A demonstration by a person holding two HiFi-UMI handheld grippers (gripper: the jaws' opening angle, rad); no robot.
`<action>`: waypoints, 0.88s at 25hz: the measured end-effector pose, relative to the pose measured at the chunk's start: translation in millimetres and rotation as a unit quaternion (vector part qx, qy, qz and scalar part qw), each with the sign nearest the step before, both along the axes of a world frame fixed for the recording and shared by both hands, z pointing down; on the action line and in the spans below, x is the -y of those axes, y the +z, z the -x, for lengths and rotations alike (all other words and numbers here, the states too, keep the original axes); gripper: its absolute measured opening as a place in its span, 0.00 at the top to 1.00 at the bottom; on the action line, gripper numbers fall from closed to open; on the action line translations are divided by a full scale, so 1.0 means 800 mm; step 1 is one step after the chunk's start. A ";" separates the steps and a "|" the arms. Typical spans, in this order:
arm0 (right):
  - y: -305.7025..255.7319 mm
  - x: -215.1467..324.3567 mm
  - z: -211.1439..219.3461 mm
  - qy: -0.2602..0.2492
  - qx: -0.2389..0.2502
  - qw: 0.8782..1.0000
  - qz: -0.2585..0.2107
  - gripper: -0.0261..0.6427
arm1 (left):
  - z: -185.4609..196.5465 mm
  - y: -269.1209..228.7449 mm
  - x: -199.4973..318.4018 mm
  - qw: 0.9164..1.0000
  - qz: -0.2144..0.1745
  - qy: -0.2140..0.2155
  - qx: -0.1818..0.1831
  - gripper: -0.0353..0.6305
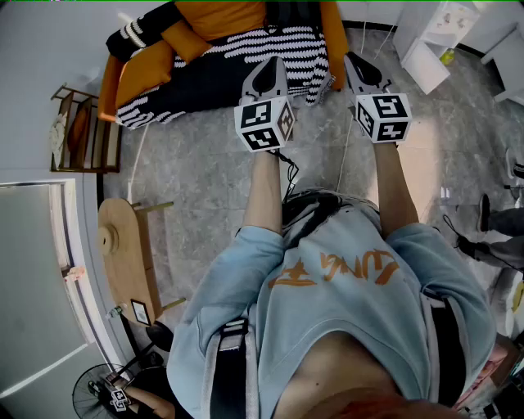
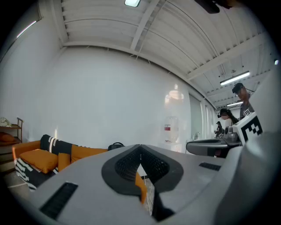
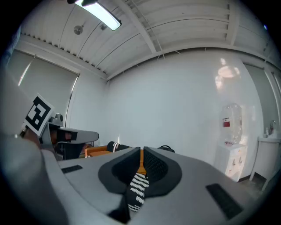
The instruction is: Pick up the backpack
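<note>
The backpack (image 2: 115, 145) is a small black bag with a top handle, resting on the far end of the orange sofa (image 2: 41, 158); its top (image 3: 165, 149) also shows just past my right jaws. In the head view the sofa (image 1: 221, 20) lies ahead of both grippers, under a black-and-white striped blanket (image 1: 270, 49). My left gripper (image 1: 270, 67) and right gripper (image 1: 359, 64) are held level side by side, short of the sofa. Both pairs of jaws stand shut with nothing between them, as the left gripper view (image 2: 140, 150) and the right gripper view (image 3: 142, 152) show.
A wooden rack (image 1: 82, 131) and a round wooden side table (image 1: 123, 245) stand at the left, with a fan (image 1: 102, 397) behind them. A white cabinet (image 1: 434, 37) is at the far right. A water dispenser (image 3: 230, 127) stands by the wall. Other people (image 2: 241, 94) stand to the right.
</note>
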State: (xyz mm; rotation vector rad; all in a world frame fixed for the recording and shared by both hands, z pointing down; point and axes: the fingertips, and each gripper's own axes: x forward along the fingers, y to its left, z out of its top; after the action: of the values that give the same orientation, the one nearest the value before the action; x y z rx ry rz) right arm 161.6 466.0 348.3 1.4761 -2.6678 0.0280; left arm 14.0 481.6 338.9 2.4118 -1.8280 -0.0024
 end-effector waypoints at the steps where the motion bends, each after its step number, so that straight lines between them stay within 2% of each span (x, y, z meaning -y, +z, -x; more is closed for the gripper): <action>1: -0.001 0.001 -0.001 0.000 0.001 1.000 -0.001 0.90 | -0.001 0.000 0.001 1.000 0.000 -0.001 0.000 0.91; 8: -0.004 0.000 -0.001 -0.003 -0.002 1.000 -0.009 0.90 | -0.002 0.002 0.000 1.000 -0.002 -0.003 -0.002 0.91; 16: -0.014 0.002 -0.009 0.025 -0.044 0.998 -0.034 0.90 | -0.003 -0.003 -0.001 1.000 -0.009 -0.015 0.004 0.91; 22: -0.023 0.003 -0.012 0.024 -0.037 0.998 -0.037 0.90 | 0.000 -0.010 -0.001 1.000 -0.014 -0.019 0.005 0.91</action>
State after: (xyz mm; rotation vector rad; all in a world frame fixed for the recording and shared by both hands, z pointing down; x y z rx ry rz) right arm 170.8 463.4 329.9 1.5312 -2.6015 -0.1205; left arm 13.8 482.4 330.7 2.3998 -1.8908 -0.0187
